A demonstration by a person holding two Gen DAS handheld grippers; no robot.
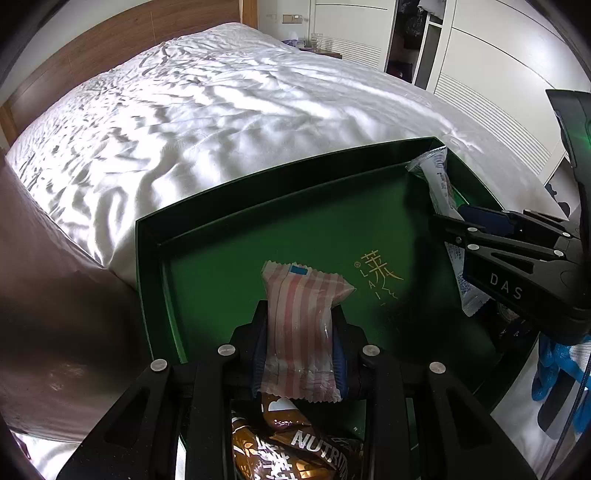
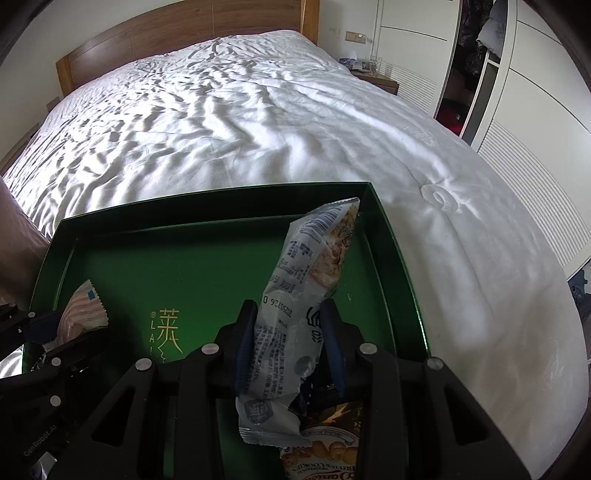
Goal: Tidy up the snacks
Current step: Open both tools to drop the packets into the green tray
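Observation:
A green tray with gold lettering lies on a white bed; it also shows in the right wrist view. My left gripper is shut on a pink-and-white striped snack packet and holds it over the tray's near part. My right gripper is shut on a long pale-blue snack packet over the tray's right side. In the left wrist view the right gripper enters from the right with that blue packet. In the right wrist view the left gripper and the striped packet show at the left.
A brown packet marked NUTRITION lies below the left gripper. A butter cookies packet lies below the right gripper. The wrinkled white bed sheet spreads beyond the tray. A wooden headboard, a nightstand and white wardrobes stand behind.

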